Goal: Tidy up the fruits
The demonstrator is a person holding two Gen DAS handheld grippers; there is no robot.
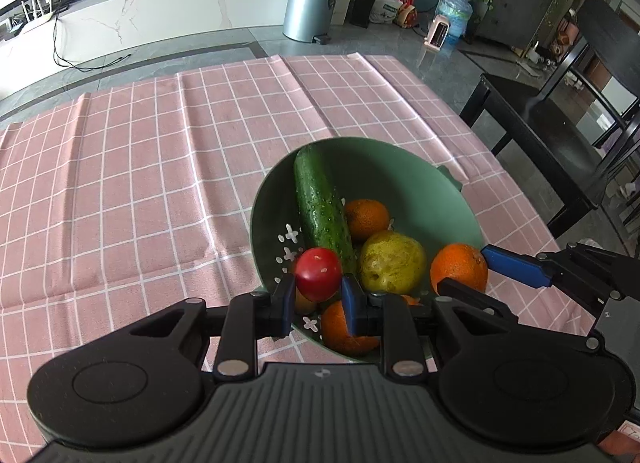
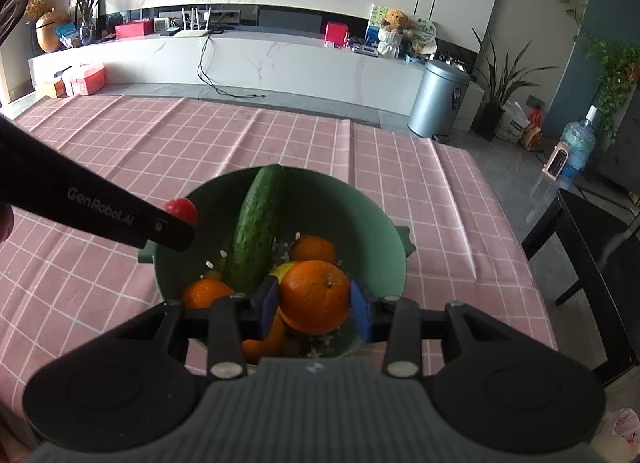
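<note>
A green colander bowl (image 1: 420, 199) (image 2: 360, 219) stands on the pink checked tablecloth (image 1: 140, 183). It holds a cucumber (image 1: 320, 203) (image 2: 256, 231), a yellow-green pear (image 1: 390, 263), and several oranges (image 1: 366, 219). My left gripper (image 1: 319, 297) is shut on a red tomato (image 1: 319, 273) (image 2: 182, 209), held over the bowl's left rim. My right gripper (image 2: 314, 303) is shut on an orange (image 2: 314, 297) (image 1: 458, 267), held above the bowl's near right side.
The tablecloth (image 2: 120, 135) spreads left of and beyond the bowl. A dark chair (image 1: 560, 135) stands beside the table's right edge. A silver bin (image 2: 438, 99) and a white counter (image 2: 240, 59) lie beyond the table's far edge.
</note>
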